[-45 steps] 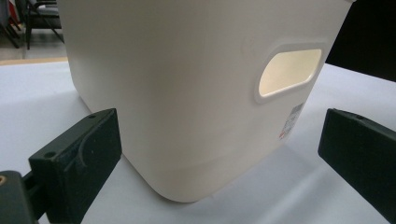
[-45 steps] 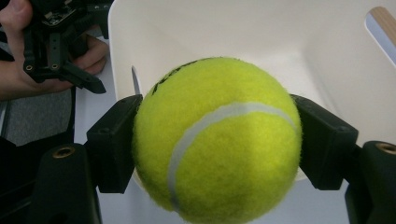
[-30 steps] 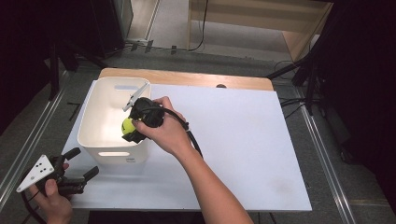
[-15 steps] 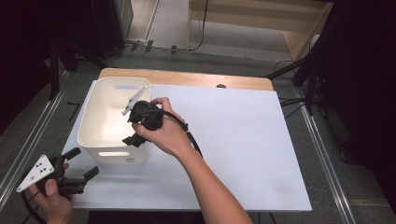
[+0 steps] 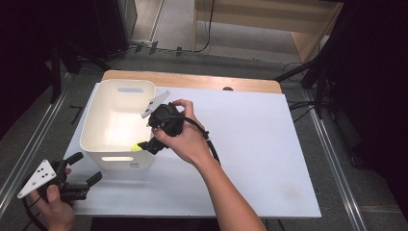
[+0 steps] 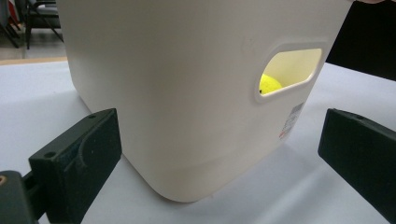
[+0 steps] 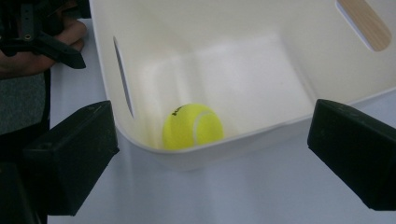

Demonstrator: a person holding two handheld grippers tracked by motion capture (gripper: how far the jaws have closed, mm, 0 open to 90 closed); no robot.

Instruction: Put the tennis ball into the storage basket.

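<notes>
Yellow against white plastic, the tennis ball (image 7: 193, 126) lies on the floor of the bin (image 5: 92, 126), close to its near wall at the lower middle of the right gripper view; in the left gripper view a sliver of it shows through the handle slot at the upper right. In the high view the bin stands at the left of the white table (image 5: 250, 144), and the ball shows as a small yellow patch by the bin's near right corner. The right gripper (image 5: 153, 142) hangs at that corner, just at the rim; its jaws have just been opening and now stand wide apart with nothing between them, the ball lying loose below and beyond them. The left gripper (image 5: 82, 181), at the lower left of the high view, rests near the table edge beside the bin, its jaws also spread and holding nothing. By my reading the step in hand is the drop itself, now done: the ball is in the bin and released. The next move calls for drawing the right gripper back and clear of the rim without knocking the bin.
</notes>
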